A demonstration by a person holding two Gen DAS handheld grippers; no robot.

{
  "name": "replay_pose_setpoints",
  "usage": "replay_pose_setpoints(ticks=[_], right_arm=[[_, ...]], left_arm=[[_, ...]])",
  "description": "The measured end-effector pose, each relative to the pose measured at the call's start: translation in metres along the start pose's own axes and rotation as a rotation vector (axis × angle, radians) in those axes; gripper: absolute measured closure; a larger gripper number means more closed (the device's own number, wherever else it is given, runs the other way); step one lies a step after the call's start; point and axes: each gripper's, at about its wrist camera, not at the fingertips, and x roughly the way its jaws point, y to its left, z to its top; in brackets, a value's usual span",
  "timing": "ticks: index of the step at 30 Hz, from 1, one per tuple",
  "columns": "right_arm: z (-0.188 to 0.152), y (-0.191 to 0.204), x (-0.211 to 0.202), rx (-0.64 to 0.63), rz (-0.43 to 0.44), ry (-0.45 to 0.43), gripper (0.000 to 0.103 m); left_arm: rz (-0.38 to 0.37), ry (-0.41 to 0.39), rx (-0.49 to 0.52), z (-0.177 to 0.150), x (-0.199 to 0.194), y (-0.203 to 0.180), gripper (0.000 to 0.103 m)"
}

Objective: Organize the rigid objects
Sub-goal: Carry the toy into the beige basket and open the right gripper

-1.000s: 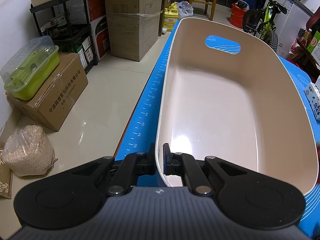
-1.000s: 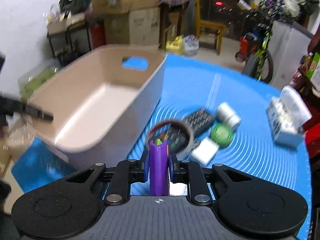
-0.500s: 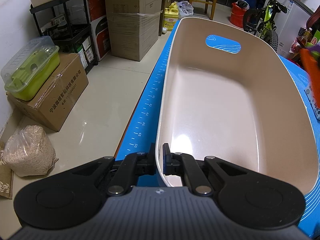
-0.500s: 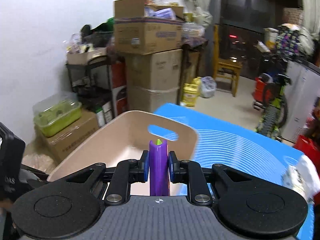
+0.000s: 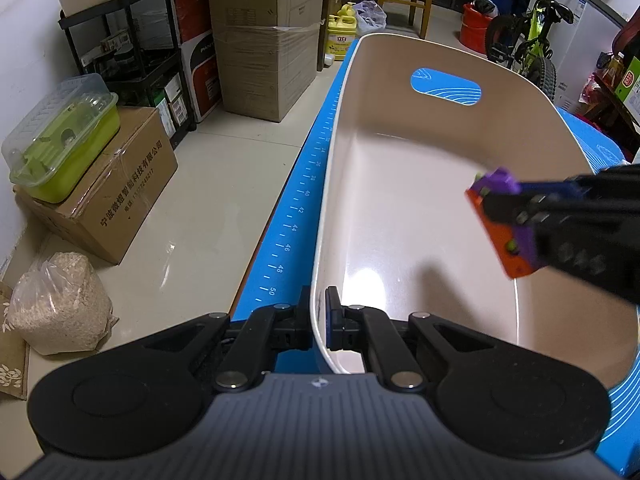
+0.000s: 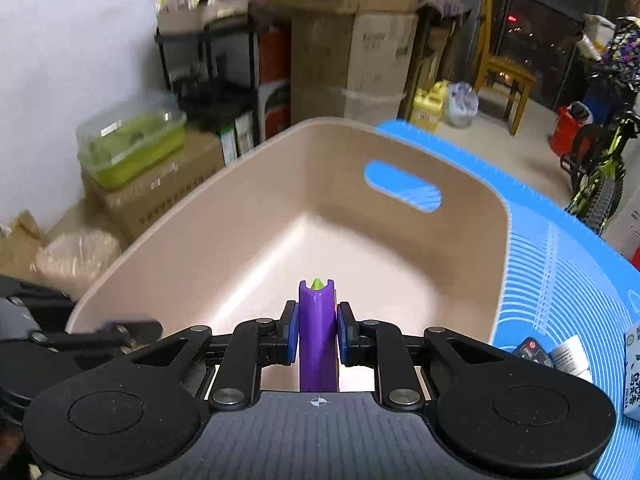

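A beige plastic bin [image 5: 400, 208] with a handle slot stands on the blue mat [image 5: 288, 232]; its inside is empty. My left gripper [image 5: 318, 320] is shut on the bin's near rim. My right gripper [image 6: 318, 336] is shut on a purple and orange toy [image 6: 316, 336] and holds it above the bin's inside [image 6: 320, 216]. In the left wrist view the toy [image 5: 502, 220] and the right gripper [image 5: 520, 210] reach in over the bin's right wall.
The mat's left edge drops to the floor, where a cardboard box with a green container [image 5: 60, 144] and a grain bag [image 5: 60, 304] stand. A remote [image 6: 534, 350] and a white packet [image 6: 634, 368] lie on the mat right of the bin.
My right gripper has carried the toy from the mat's right side to over the bin and lowered it toward the inside. My left gripper has kept its hold on the rim.
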Motion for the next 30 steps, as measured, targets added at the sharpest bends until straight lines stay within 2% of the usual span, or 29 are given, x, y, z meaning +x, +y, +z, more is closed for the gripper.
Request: replay_pose_setpoints(ticks=[13,18,20,24,28,30], right_arm=[[-0.008,0.005,0.045,-0.02,-0.037,0.215,0.074],[-0.009,0.005,0.05,-0.037,-0.047,0.253,0.074],[-0.01,0.005,0.05,-0.035,-0.048,0.246,0.073],[-0.008,0.0,0.037,-0.008,-0.018,0.2,0.06],[-0.004,-0.007,0.009,0.005,0.008,0.113,0.049],[-0.003,-0.014,-0.008,0.024,0.011,0.066,0.049]], left_arm=[[0.003,0.001,0.006,0.0,0.0,0.002,0.096],[0.01,0.0,0.011,0.001,0.0,-0.001,0.096],[0.01,0.0,0.011,0.002,0.0,-0.002,0.096],[0.014,0.001,0.013,0.001,0.0,-0.002,0.097],[0.014,0.0,0.013,0.001,-0.001,-0.003,0.097],[0.014,0.001,0.013,0.001,-0.001,-0.003,0.097]])
